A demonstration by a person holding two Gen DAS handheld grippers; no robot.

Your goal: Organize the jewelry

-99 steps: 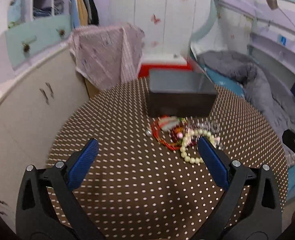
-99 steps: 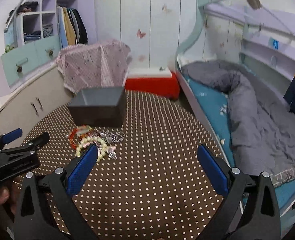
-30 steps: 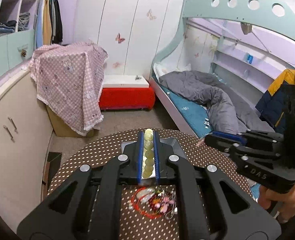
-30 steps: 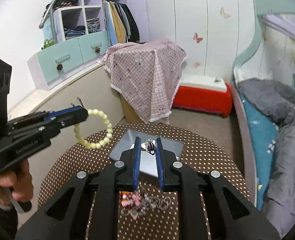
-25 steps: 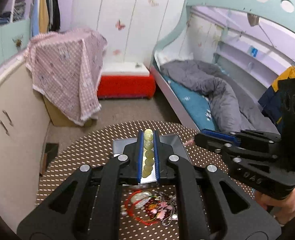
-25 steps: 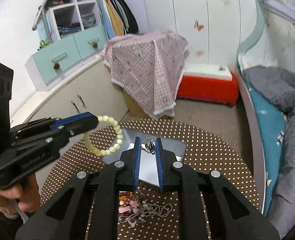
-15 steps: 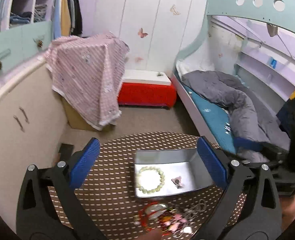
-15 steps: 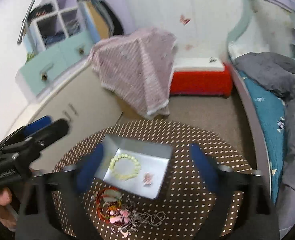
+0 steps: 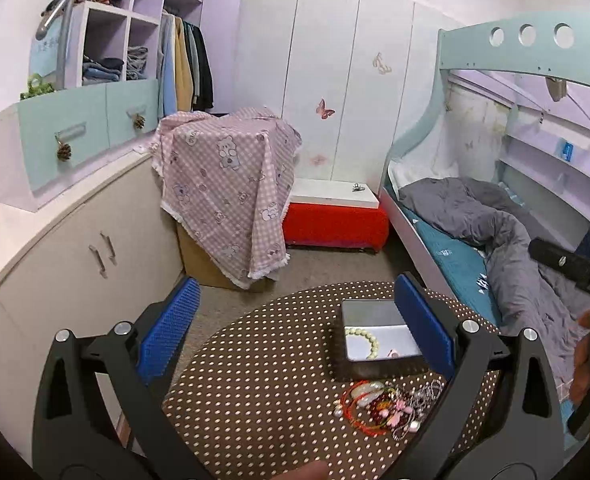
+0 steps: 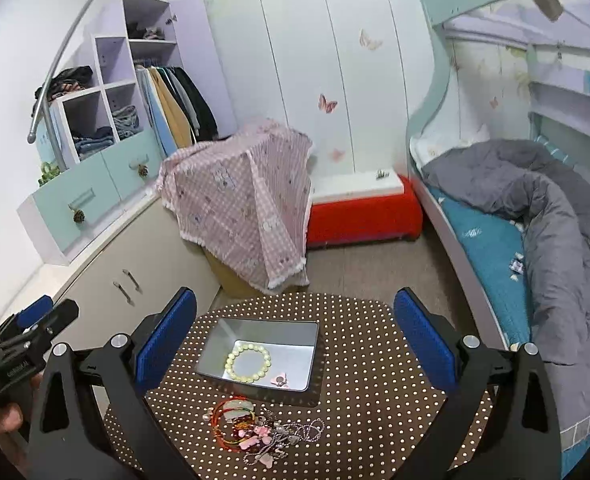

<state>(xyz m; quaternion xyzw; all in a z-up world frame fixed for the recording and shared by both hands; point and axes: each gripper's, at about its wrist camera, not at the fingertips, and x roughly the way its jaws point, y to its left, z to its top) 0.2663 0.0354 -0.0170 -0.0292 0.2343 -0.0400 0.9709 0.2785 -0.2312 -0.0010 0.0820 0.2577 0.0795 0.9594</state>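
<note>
- Polka-dot table (image 10: 367,364) carries the grey box (image 10: 219,344); a bead bracelet (image 10: 249,361) and small pink charm (image 10: 280,379) lie inside.
- Left gripper (image 9: 295,332) and right gripper (image 10: 293,336) hover above, jaws spread wide, empty.
- Next, I'd guess: drop onto the tangled pile (image 10: 255,428), pinching one strand.

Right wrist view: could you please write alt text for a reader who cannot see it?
An open grey metal box on a brown polka-dot table holds a pale green bead bracelet and a small pink charm. A tangled jewelry pile lies before it, between the open right gripper fingers.
</note>
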